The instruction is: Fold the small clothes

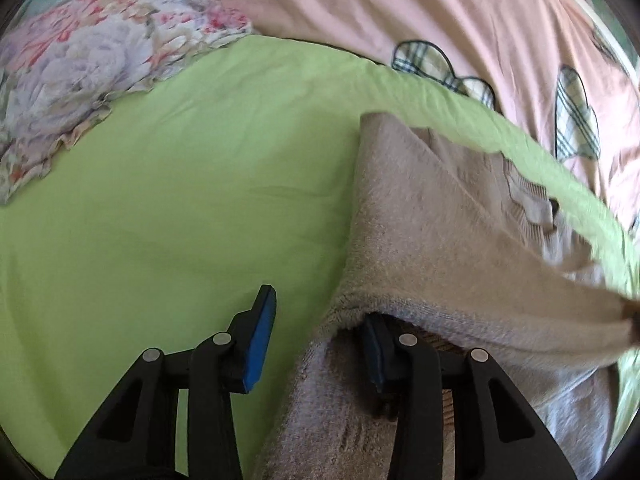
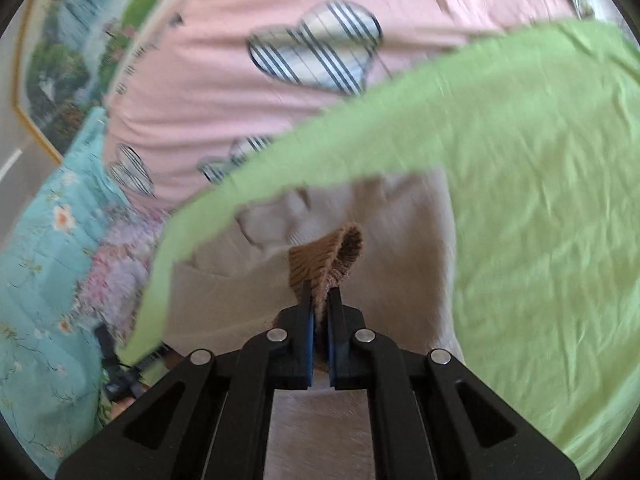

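Observation:
A small beige knitted garment [image 1: 432, 232] lies on the green sheet [image 1: 180, 184], partly folded over itself. My left gripper [image 1: 320, 320] is open; its left pad is bare over the sheet and its right pad is under the garment's lifted edge. In the right wrist view my right gripper [image 2: 320, 308] is shut on the garment's brown ribbed cuff [image 2: 328, 256] and holds it up over the beige garment [image 2: 400, 240]. That view is blurred by motion.
A pink quilt with plaid heart patches [image 1: 440, 20] lies behind the green sheet and also shows in the right wrist view [image 2: 240, 80]. A floral ruffled cloth [image 1: 80, 80] lies at the left. A turquoise floral bedspread [image 2: 40, 260] and a framed picture [image 2: 60, 72] are at the left.

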### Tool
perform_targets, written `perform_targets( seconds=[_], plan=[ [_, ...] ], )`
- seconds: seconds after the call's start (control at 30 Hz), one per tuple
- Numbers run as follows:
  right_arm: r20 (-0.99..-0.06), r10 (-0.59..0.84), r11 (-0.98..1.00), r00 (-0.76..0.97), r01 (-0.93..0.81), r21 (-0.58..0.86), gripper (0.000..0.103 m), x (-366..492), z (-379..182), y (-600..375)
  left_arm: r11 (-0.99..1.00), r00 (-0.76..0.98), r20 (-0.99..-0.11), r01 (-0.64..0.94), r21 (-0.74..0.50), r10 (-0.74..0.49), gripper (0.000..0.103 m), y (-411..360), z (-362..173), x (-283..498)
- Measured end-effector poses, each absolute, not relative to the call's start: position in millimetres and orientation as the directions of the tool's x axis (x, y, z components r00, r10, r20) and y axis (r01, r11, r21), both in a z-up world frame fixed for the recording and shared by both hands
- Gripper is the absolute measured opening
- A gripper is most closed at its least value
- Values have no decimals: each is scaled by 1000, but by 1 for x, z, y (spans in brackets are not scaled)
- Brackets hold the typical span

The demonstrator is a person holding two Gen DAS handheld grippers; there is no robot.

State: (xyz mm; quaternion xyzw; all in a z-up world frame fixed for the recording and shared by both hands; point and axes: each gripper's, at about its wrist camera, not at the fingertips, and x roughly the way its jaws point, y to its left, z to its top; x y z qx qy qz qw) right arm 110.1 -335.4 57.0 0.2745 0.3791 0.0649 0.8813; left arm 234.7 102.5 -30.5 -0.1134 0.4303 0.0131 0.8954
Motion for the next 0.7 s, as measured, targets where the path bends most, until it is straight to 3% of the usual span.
perform_targets(
  seconds=[0.27, 0.47, 0.6, 0.7],
  plan=[
    [-681, 293, 873, 671, 103, 477, 6, 116, 36, -326, 949, 607, -782, -145, -280, -138, 42, 117, -39, 237],
    [-759, 244, 900, 603, 151, 409, 9, 119, 12, -327, 960, 587, -799, -126, -250, -131, 43, 114, -37, 235],
    [-744, 221, 886, 630, 190, 424, 9, 101, 21, -339, 968, 564, -812, -85, -237, -149, 40, 113, -30, 221],
    [-726, 198, 882, 659, 202, 425, 9, 88, 34, -344, 958, 591, -775, -14, -285, -222, 42, 113, -11, 207]
  ],
)
